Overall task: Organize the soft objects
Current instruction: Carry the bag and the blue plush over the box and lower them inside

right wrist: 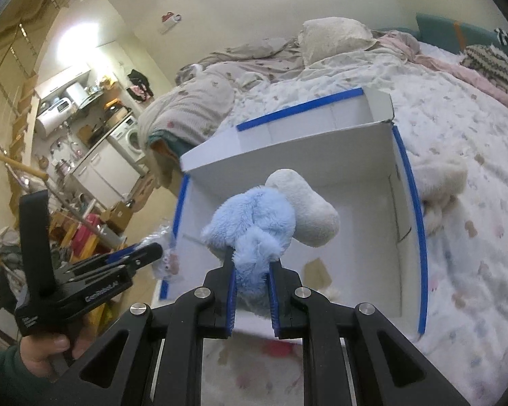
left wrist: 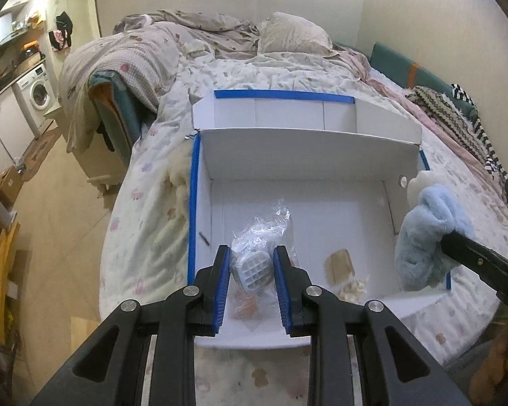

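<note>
Your right gripper (right wrist: 252, 282) clamps a fluffy light-blue and cream plush toy (right wrist: 254, 226), held above the open white cardboard box with blue-taped edges (right wrist: 421, 237) on the bed. Your left gripper (left wrist: 250, 270) pinches a crinkled clear plastic bag holding a small white gridded item (left wrist: 254, 267), over the box's left side.

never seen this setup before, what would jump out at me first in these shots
The fluffy blue and white plush toy, clamped in the right gripper above the open white box on the bed. Next, the left gripper, jaws pinching a clear plastic bag with a small white grid tray inside, over the box's left half.
</note>
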{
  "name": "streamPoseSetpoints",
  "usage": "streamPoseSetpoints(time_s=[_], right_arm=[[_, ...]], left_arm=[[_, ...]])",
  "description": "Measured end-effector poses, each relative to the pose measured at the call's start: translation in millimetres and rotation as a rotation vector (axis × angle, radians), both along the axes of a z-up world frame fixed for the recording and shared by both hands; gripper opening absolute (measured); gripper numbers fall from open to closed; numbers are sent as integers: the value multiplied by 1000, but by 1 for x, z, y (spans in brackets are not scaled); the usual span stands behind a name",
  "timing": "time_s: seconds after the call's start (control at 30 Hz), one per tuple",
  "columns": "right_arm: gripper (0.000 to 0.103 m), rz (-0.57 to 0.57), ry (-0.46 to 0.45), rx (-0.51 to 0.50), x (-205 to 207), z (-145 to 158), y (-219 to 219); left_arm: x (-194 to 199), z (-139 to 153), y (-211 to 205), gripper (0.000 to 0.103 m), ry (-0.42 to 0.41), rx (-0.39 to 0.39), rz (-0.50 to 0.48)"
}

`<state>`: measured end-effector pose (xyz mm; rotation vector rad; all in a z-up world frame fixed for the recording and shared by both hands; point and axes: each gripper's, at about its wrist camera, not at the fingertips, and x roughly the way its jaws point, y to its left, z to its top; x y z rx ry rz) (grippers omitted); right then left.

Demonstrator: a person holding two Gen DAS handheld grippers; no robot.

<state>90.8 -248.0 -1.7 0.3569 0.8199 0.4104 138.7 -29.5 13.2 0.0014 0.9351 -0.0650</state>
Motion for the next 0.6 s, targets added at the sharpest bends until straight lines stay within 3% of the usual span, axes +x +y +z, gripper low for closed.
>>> streamPoseSetpoints(time_s=[0.2,0.47,0.6], right_arm=[[18,-20,-5,-3,23,-16,-1],[18,-29,69,-18,42,-51,-2],[18,-19,105,-29,51,-64,1]], left_arm=[[25,-23,-10,23,10,35,-5],[46,-71,-13,23,81,9,1],[46,-78,-17,23,69,28,-10]])
